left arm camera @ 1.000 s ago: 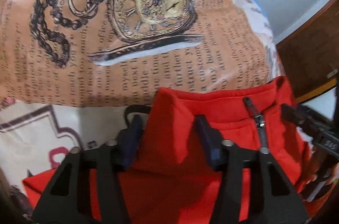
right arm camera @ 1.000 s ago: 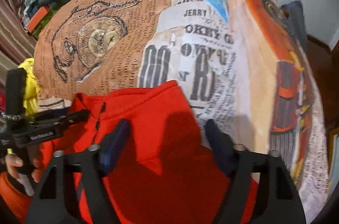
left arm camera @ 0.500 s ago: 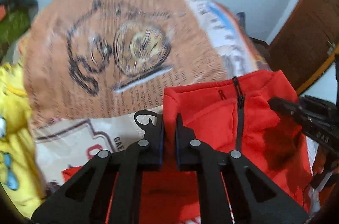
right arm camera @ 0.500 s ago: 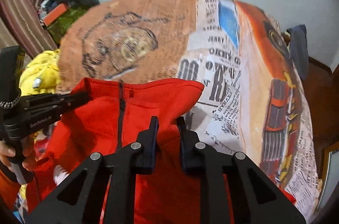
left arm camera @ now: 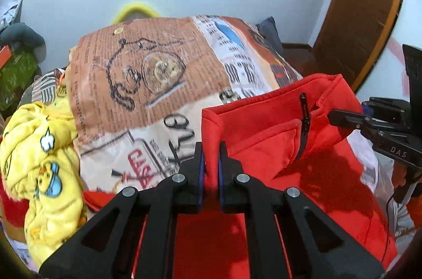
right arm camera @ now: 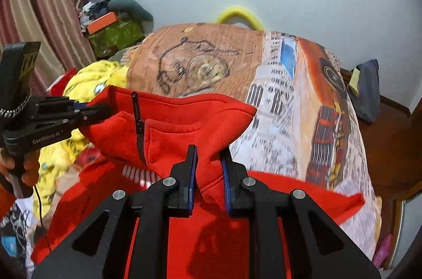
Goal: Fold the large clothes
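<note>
Red jacket: your red zip-neck jacket (left arm camera: pixel 266 131) is lifted off the bed, its collar stretched between your two grippers; in the right wrist view it (right arm camera: pixel 184 126) fills the centre and lower part of the frame, the body hanging down toward the bottom edge.

Zip: the dark zip (left arm camera: pixel 303 120) runs down from the collar, right of centre in the left wrist view and left of centre (right arm camera: pixel 137 126) in the right wrist view.

Left gripper: your left gripper (left arm camera: pixel 210 165) sits at lower centre of its own frame, jaws clenched on the collar's corner, a narrow fold of red cloth pinched between the blue pads. From the right wrist view it (right arm camera: pixel 101 110) comes in from the left edge, its tip buried in the collar's end.

Right gripper: your right gripper (right arm camera: pixel 208 168) has its jaws closed on a thicker bunch of fabric below the collar's other corner, cloth filling the gap between the pads. In the left wrist view it (left arm camera: pixel 335 118) reaches in from the right edge, touching the collar just beside the zip.

Bed: the bed's printed cover (left arm camera: pixel 147 83), with its pocket-watch and newsprint pattern, lies behind the jacket across the middle of both frames.

Yellow garment: a crumpled yellow garment (left arm camera: pixel 39 160) lies at the left of the left wrist view, beside the cover.
</note>
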`<act>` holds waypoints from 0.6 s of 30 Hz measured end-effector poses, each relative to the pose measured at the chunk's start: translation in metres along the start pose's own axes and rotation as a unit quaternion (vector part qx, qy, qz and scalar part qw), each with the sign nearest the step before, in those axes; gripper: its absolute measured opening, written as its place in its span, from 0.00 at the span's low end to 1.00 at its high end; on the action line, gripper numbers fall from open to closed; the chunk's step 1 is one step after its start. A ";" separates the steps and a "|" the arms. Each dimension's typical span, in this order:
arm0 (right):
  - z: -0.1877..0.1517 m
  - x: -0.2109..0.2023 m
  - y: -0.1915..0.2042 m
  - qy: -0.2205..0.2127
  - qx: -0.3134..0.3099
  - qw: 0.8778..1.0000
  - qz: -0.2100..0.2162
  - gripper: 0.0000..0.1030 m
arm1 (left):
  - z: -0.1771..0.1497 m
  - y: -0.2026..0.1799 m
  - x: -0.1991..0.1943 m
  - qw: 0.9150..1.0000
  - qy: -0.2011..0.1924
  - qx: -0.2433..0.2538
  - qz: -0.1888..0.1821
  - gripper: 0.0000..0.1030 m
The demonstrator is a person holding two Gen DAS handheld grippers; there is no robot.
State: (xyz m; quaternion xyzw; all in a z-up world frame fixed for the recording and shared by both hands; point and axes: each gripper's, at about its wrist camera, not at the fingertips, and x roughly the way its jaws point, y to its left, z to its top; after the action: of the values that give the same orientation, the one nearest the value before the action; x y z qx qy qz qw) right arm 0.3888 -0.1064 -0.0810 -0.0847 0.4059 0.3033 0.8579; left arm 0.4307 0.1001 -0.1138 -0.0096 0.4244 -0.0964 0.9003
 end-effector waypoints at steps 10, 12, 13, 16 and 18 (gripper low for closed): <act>-0.070 0.007 0.015 0.052 0.004 0.999 0.001 0.14 | -0.085 -0.023 0.012 0.998 0.050 0.026 0.006 0.07; -0.084 0.012 0.017 0.067 -0.001 0.998 -0.004 0.15 | -0.099 -0.026 0.020 0.997 0.059 0.035 0.021 0.07; -0.091 0.014 0.018 0.072 -0.002 0.997 -0.003 0.15 | -0.107 -0.027 0.025 0.997 0.063 0.039 0.026 0.08; -0.107 0.014 0.022 0.085 -0.009 0.996 -0.007 0.16 | -0.123 -0.029 0.029 0.997 0.067 0.037 0.018 0.11; -0.116 0.009 0.027 0.088 -0.020 0.996 -0.009 0.21 | -0.131 -0.029 0.030 0.997 0.071 0.033 0.011 0.16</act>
State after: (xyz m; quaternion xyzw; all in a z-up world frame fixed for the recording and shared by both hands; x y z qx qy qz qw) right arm 0.3024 -0.1264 -0.1607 -0.1321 0.4724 0.2950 0.8200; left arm 0.3441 0.0744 -0.2171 0.0313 0.4836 -0.1006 0.8689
